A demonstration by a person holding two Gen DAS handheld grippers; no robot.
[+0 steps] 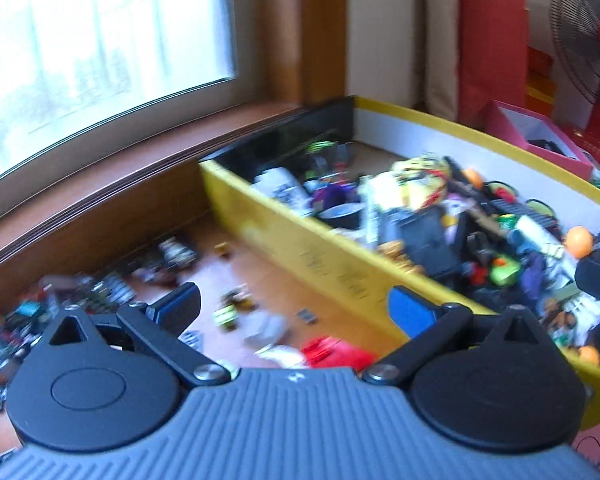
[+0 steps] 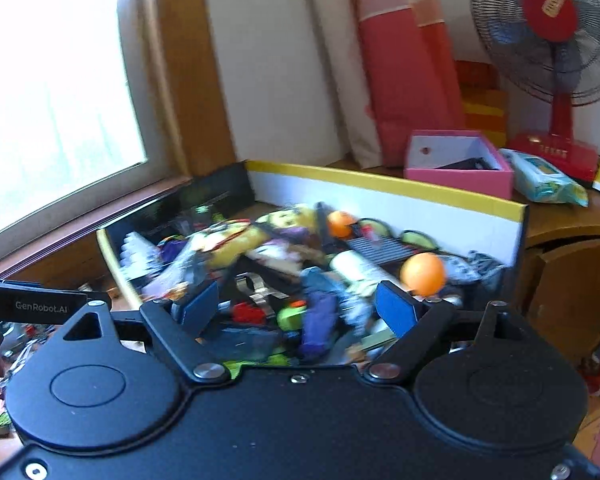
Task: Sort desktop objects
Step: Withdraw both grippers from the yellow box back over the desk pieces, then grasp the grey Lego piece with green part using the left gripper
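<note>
1. Wooden desktop below a bright window at upper left; a red fan stands upper right.
2. My left gripper hovers released and empty over loose small objects at lower centre, I judge to pick one (all are motion-blurred).
3. My right gripper is likewise spread, gripping nothing, above the yellow-rimmed cardboard box at centre frame.
4. Within the box lies a jumbled heap of plastic toys; a smooth orange ball sits just beside the right finger pad.
5. Blue pads look flat and rubbery.
</note>
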